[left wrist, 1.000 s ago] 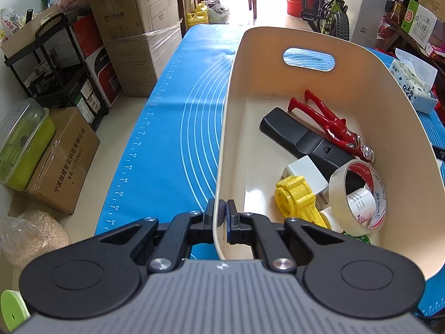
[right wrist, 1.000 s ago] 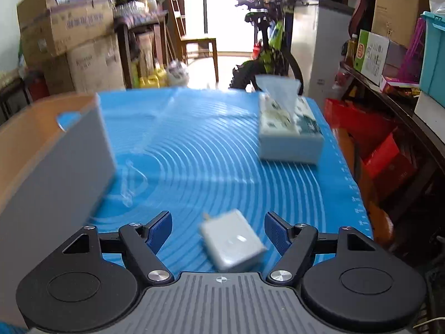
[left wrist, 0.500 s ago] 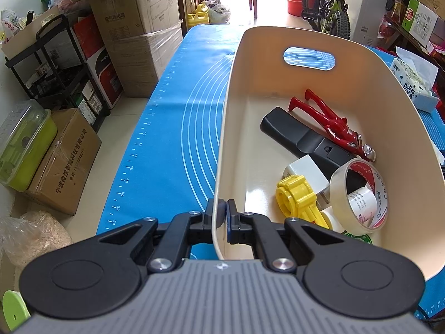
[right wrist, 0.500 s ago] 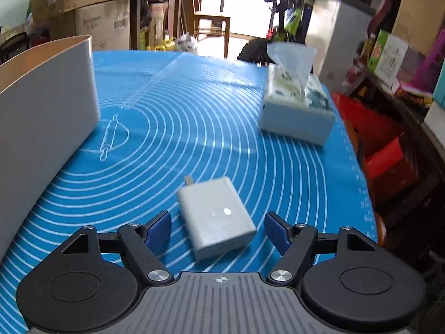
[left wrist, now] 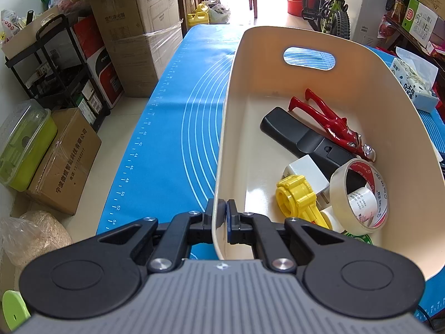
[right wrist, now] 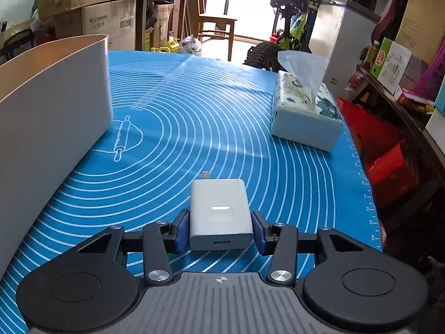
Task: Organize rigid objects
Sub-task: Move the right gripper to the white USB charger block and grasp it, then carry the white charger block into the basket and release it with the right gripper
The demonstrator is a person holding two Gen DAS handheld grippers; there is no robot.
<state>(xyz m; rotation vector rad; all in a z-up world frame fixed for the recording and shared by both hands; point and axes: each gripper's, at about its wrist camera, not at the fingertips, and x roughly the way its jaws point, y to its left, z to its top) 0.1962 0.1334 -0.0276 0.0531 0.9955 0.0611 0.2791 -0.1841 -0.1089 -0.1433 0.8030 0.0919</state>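
Observation:
A white charger (right wrist: 219,208) lies on the blue mat (right wrist: 194,128), prongs pointing away. My right gripper (right wrist: 221,231) is closing around it, and both blue pads touch its sides. My left gripper (left wrist: 224,217) is shut on the near wall of the cream bin (left wrist: 306,39). Inside the bin lie red pliers (left wrist: 331,122), a black remote (left wrist: 303,139), a white cube (left wrist: 303,169), a yellow plastic part (left wrist: 297,194) and a tape roll (left wrist: 361,194). In the right wrist view the bin's grey outer wall (right wrist: 55,105) stands to the left of the charger.
A tissue pack (right wrist: 303,114) sits on the mat's far right, near the table edge. Cardboard boxes (left wrist: 139,41), a black cart (left wrist: 55,66) and a green container (left wrist: 25,144) stand on the floor left of the table. A bicycle (left wrist: 331,2) and a chair are beyond it.
The right gripper's jaws have come in from wide open onto the charger's sides, and the charger now sits squarely between them. The left gripper and the bin have not moved.

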